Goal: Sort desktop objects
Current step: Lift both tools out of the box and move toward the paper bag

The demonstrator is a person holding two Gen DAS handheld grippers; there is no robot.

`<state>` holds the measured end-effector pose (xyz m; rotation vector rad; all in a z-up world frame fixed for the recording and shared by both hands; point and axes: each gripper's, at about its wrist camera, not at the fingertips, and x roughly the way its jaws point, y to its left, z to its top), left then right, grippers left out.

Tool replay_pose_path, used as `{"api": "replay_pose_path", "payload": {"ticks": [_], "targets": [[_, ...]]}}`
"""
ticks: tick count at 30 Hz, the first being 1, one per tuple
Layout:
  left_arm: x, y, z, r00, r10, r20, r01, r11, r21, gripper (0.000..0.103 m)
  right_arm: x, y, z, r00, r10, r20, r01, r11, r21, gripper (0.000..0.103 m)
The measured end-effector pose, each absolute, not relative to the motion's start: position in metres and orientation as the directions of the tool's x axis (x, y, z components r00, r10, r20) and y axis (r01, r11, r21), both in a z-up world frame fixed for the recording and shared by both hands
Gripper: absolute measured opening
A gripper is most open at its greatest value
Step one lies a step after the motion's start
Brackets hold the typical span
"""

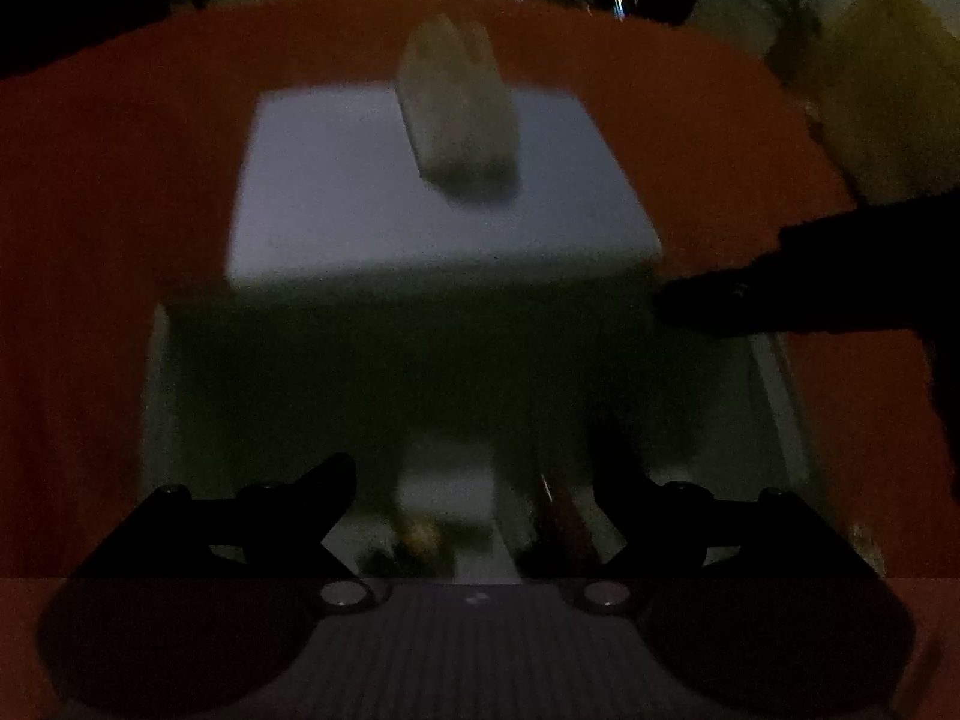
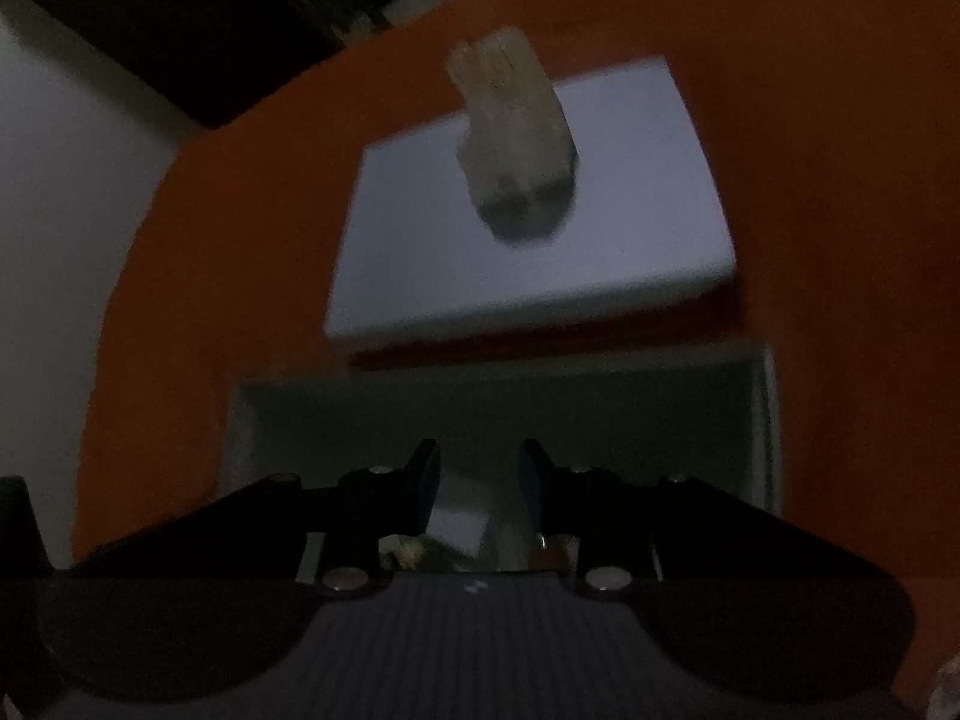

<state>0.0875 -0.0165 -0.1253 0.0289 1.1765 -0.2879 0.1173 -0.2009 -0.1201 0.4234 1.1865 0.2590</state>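
My left jaws gape wide and my right jaws stand slightly parted, both empty. Below them sits an open pale box on the orange desk. Beyond it, a blurry whitish lump rests on a flat white lid.

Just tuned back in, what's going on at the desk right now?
A person holds two grippers above an open box on an orange tabletop. The left gripper is open wide and empty; the right gripper stands slightly open with nothing between its pads. Small items lie inside the box, too dark to identify. Beyond it sits a pale flat lid with a whitish lumpy object on it.
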Motion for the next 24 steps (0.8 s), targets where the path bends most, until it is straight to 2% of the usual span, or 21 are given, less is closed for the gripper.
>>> {"api": "replay_pose_path", "payload": {"ticks": [6, 11, 22, 24], "targets": [[0.127, -0.013, -0.1, 0.428, -0.207, -0.88, 0.231, 0.966, -0.114, 0.085, 0.157, -0.211, -0.096, 0.38, 0.413, -0.828, 0.031, 0.889, 0.458, 0.034], [0.158, -0.014, -0.091, 0.461, -0.206, -0.863, 0.233, 0.967, -0.106, 0.088, 0.195, -0.218, -0.103, 0.364, 0.402, -0.84, 0.065, 0.889, 0.454, 0.035], [0.213, -0.01, -0.115, 0.449, -0.187, -0.874, 0.208, 0.973, -0.101, 0.09, 0.282, -0.205, -0.134, 0.339, 0.373, -0.864, 0.096, 0.9, 0.426, 0.039], [0.224, -0.007, -0.119, 0.452, -0.178, -0.874, 0.194, 0.976, -0.098, 0.093, 0.295, -0.203, -0.137, 0.351, 0.363, -0.863, 0.095, 0.903, 0.418, 0.045]]}}
